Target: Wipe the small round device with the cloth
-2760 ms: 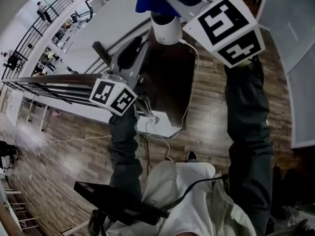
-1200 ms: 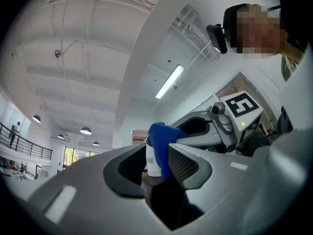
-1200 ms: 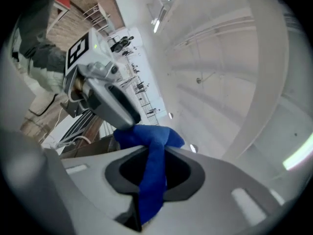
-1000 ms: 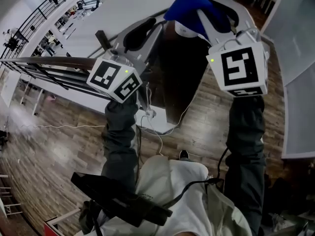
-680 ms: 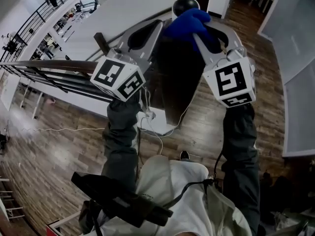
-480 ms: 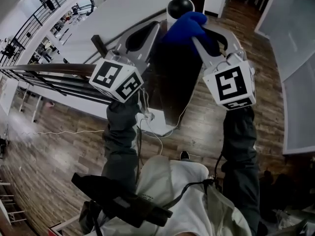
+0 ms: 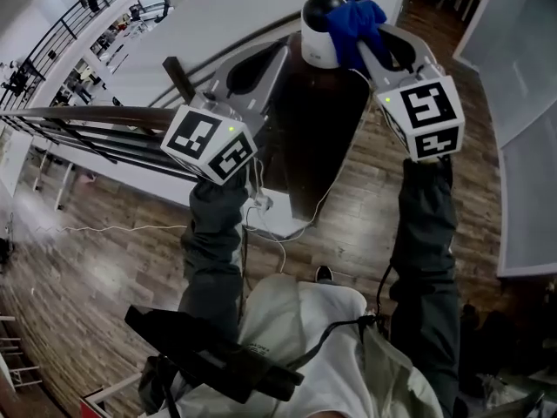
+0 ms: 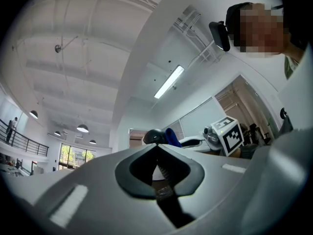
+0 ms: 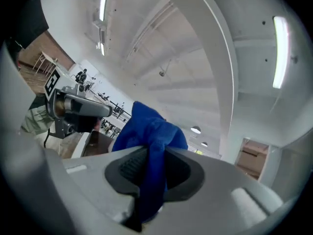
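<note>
At the far end of the dark counter point(image 7: 315, 142), upright: small round device point(image 7: 318, 35), white with black dome. Just to its right, apparently touching the dome's side: blue cloth point(image 7: 357, 23), pinched firmly in right hand-held gripper point(image 7: 372, 43). To its left, apart from it: left hand-held gripper point(image 7: 271, 55), clenched on nothing. Nearer for the wipe, probably: the right one, needing only a short sweep leftward over the dome.

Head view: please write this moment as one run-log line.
right gripper: shut on blue cloth | blue cloth: against round device | left gripper: shut, empty | round device: on dark table
</note>
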